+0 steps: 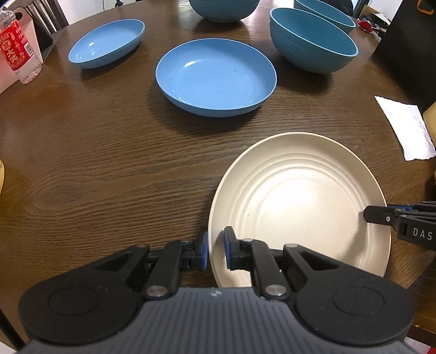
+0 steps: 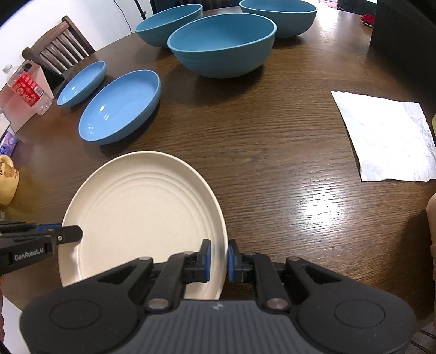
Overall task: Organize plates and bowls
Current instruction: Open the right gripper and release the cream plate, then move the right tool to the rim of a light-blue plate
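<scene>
A cream ridged plate (image 1: 299,201) lies near the front edge of the brown wooden table (image 1: 109,163). My left gripper (image 1: 215,252) is shut on the plate's left rim, one pad inside and one outside. My right gripper (image 2: 218,258) is shut on the same cream plate (image 2: 141,209) at its right rim. Each gripper shows at the other view's edge: the right gripper (image 1: 381,217) and the left gripper (image 2: 65,235). Beyond lie two shallow blue plates (image 1: 216,76) (image 1: 107,43) and three deep teal bowls (image 2: 222,43) (image 2: 169,24) (image 2: 279,16).
A water bottle with a red label (image 1: 19,49) stands by a white box at the far left. A crumpled white paper (image 2: 387,136) lies at the right. A wooden chair (image 2: 57,46) stands behind the table, and a yellow mug (image 2: 8,179) sits at the left edge.
</scene>
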